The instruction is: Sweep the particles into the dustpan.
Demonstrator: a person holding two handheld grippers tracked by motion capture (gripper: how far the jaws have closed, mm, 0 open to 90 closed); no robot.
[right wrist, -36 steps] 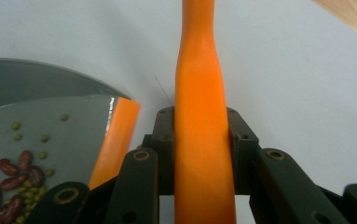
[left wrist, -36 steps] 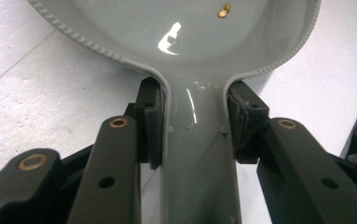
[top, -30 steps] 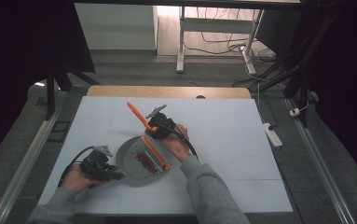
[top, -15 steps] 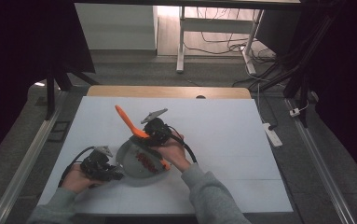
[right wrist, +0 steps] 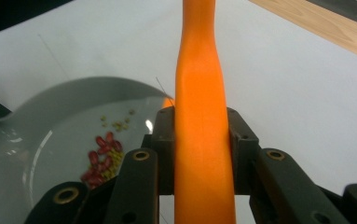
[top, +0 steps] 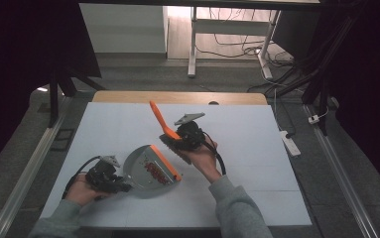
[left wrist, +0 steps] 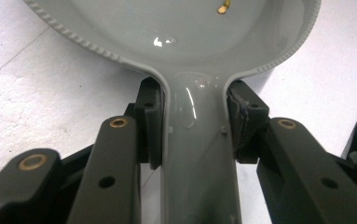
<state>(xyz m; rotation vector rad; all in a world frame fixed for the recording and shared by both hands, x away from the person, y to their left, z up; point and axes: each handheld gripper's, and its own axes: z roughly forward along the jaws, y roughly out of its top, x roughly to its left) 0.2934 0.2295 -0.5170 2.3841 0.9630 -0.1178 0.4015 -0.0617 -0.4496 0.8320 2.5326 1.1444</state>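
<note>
A grey dustpan (top: 148, 168) with an orange front lip lies on the white table, and red beans and small yellow grains (top: 153, 169) sit inside it. My left gripper (top: 120, 186) is shut on the dustpan's grey handle (left wrist: 197, 154), its pads (left wrist: 149, 122) pressing both sides. My right gripper (top: 177, 135) is shut on the orange handle of a small brush (top: 158, 119), lifted above the table just right of the pan. In the right gripper view the orange handle (right wrist: 200, 135) runs up between the jaws, with the pan (right wrist: 50, 130) and its beans (right wrist: 102, 158) at left.
The white table top (top: 257, 148) has a wooden strip (top: 177, 97) along its far edge. Metal rails run down both sides of the table. A white power strip (top: 290, 142) lies on the floor at right, and a desk frame with cables stands behind.
My right gripper has lifted the brush up and out of the dustpan and carried it to the right. The left gripper and the pan have stayed put.
</note>
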